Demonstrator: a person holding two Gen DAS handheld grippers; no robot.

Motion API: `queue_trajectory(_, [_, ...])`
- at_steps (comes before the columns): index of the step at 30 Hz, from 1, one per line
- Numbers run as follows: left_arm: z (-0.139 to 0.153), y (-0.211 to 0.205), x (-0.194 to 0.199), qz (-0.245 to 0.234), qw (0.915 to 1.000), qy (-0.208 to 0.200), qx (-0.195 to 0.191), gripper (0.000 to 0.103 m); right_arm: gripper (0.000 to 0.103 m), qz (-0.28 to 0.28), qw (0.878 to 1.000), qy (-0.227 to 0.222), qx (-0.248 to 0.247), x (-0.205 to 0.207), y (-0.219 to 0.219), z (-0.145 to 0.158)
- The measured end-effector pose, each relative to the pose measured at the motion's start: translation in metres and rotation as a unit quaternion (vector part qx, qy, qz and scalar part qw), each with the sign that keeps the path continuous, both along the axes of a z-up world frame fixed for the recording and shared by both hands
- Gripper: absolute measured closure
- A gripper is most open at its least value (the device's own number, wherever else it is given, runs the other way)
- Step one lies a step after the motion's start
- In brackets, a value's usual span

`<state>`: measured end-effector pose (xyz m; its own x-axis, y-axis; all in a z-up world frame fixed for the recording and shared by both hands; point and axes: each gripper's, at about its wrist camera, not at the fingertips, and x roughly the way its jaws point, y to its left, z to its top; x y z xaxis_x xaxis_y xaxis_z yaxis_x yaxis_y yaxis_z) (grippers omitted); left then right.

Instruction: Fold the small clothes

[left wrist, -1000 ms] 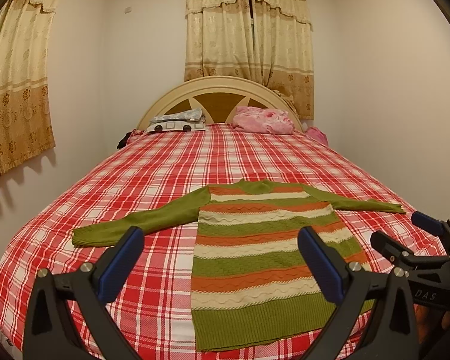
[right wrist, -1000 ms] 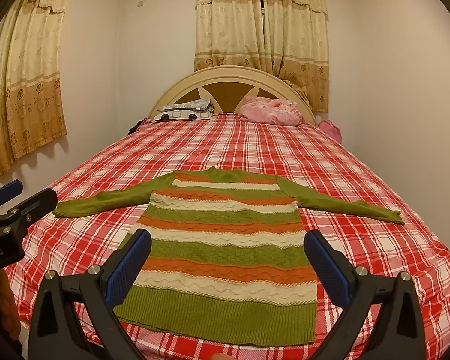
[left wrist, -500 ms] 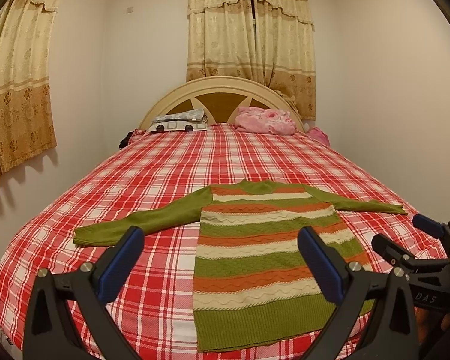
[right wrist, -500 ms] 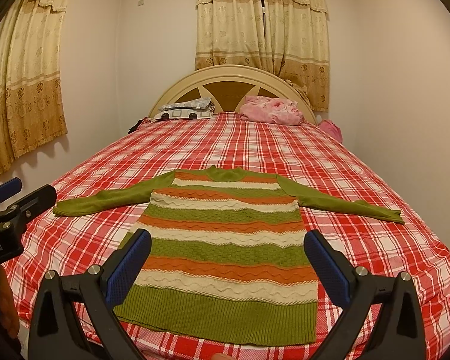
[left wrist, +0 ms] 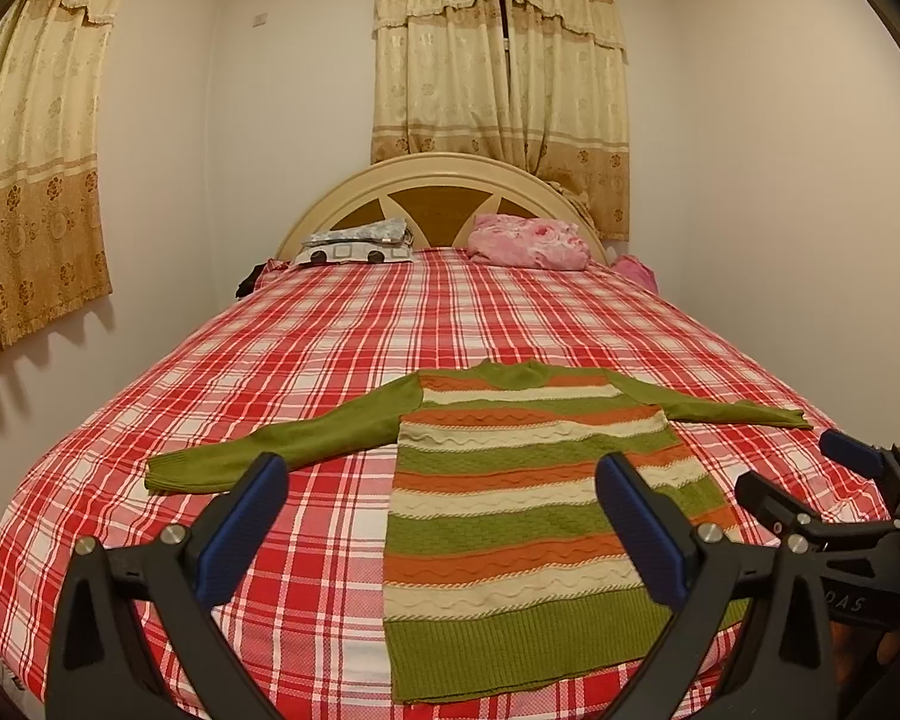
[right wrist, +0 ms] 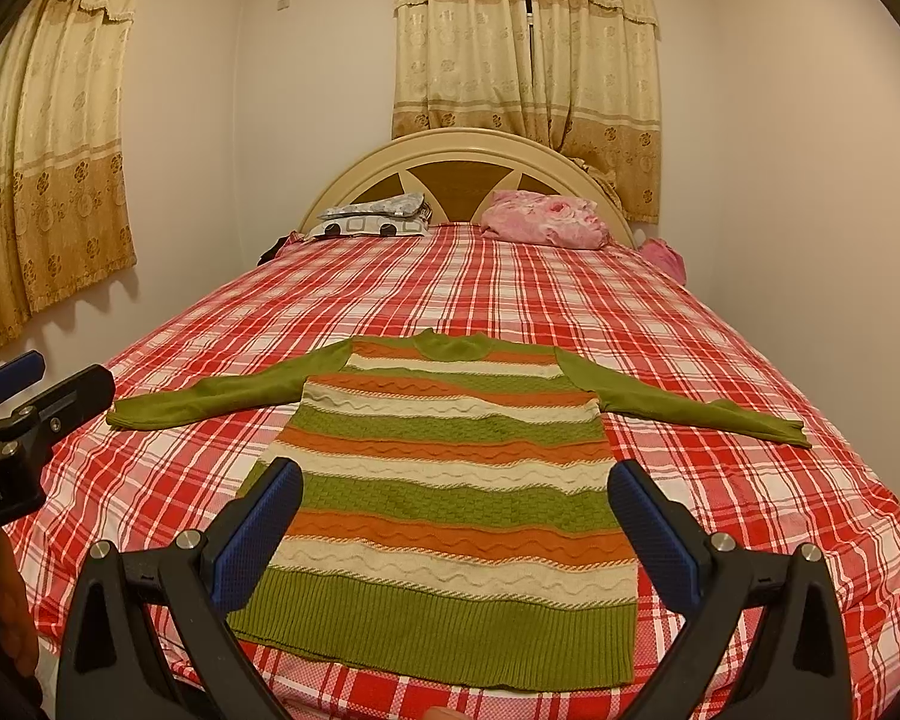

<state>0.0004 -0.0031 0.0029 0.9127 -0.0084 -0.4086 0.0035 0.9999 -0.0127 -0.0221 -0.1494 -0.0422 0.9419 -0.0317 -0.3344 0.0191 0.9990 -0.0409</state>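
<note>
A small knit sweater (left wrist: 510,498) (right wrist: 450,468) with green, orange and cream stripes lies flat on the red plaid bed (left wrist: 342,348) (right wrist: 510,288), hem toward me, both green sleeves spread outward. My left gripper (left wrist: 441,480) hovers open above the sweater's lower left part, holding nothing. My right gripper (right wrist: 456,486) is open above the hem, over the sweater's body, also holding nothing. The right gripper (left wrist: 834,474) shows at the right edge of the left wrist view. At the left edge of the right wrist view is the left gripper (right wrist: 48,378).
Pillows (left wrist: 354,243) and a pink bundle (left wrist: 528,240) lie by the cream headboard (left wrist: 444,180). Walls stand close on both sides of the bed, with curtains (left wrist: 498,72) behind and at the left. Plaid sheet stretches wide beyond the sweater.
Both grippers have barely shifted; the view drifted very slightly. The sweater lies as before.
</note>
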Motion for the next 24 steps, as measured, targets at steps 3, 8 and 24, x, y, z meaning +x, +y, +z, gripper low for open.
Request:
queue_trajectory(3, [-0.0002,0.0001,-0.0002,0.000,1.0000,0.000,0.000,0.000,0.001,0.001,1.000,0.000,0.000,0.0001,0.0001,-0.0003])
queue_trajectory(8, [0.0002,-0.0002,-0.0002,0.000,1.0000,-0.001,0.000,0.000,0.001,0.001,1.000,0.001,0.001,0.0000,0.0007,-0.0009])
queue_trajectory(24, [-0.0009,-0.0005,0.0004,0.001,1.0000,0.002,0.000,0.000,0.001,0.005,1.000,0.005,0.004,0.0026,0.0001,-0.0027])
